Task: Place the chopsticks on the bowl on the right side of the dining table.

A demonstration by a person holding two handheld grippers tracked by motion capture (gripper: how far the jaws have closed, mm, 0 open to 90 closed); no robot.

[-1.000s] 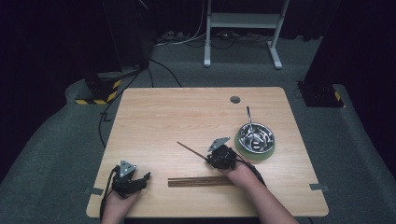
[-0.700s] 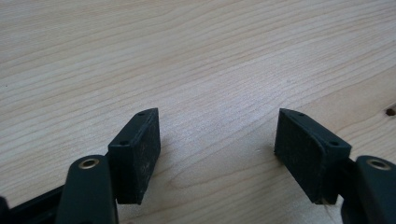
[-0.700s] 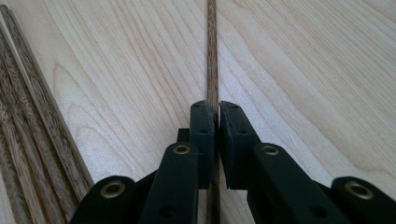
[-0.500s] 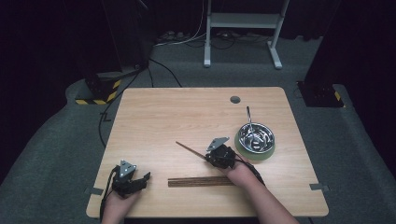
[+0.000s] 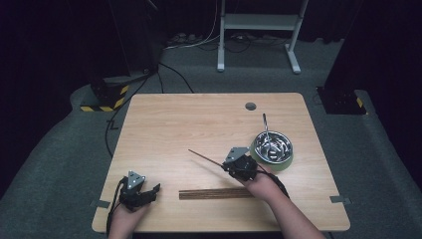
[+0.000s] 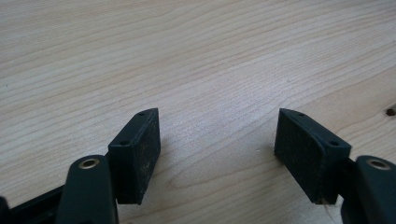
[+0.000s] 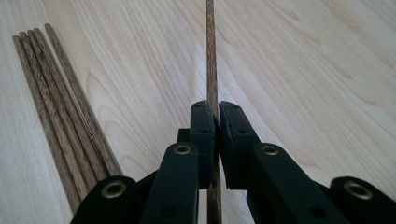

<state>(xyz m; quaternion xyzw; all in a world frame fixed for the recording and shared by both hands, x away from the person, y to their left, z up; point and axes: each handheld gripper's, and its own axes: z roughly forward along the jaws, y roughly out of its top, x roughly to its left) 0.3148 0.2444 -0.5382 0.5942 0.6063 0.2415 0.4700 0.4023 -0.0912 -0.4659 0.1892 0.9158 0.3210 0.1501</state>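
A single brown wooden chopstick (image 5: 206, 158) is clamped in my right gripper (image 5: 228, 167) and points left and away, lifted off the table. In the right gripper view the stick (image 7: 210, 56) runs straight up from between the pressed-together jaws of that gripper (image 7: 215, 112). A bundle of several more chopsticks (image 5: 214, 193) lies flat near the front edge, just below the right hand, and appears at the left in the right gripper view (image 7: 60, 107). My left gripper (image 5: 154, 190) rests at the front left corner. Its jaws (image 6: 217, 135) stand wide apart over bare wood with nothing between them.
A steel bowl (image 5: 290, 149) on a green base stands right of the right gripper, with metal cutlery inside and one handle (image 5: 266, 127) sticking up. The light wooden table (image 5: 199, 124) has a round cable hole (image 5: 251, 106) near its back edge. Dark floor surrounds it.
My right gripper has risen slightly with the chopstick in it. The left hand has not moved.
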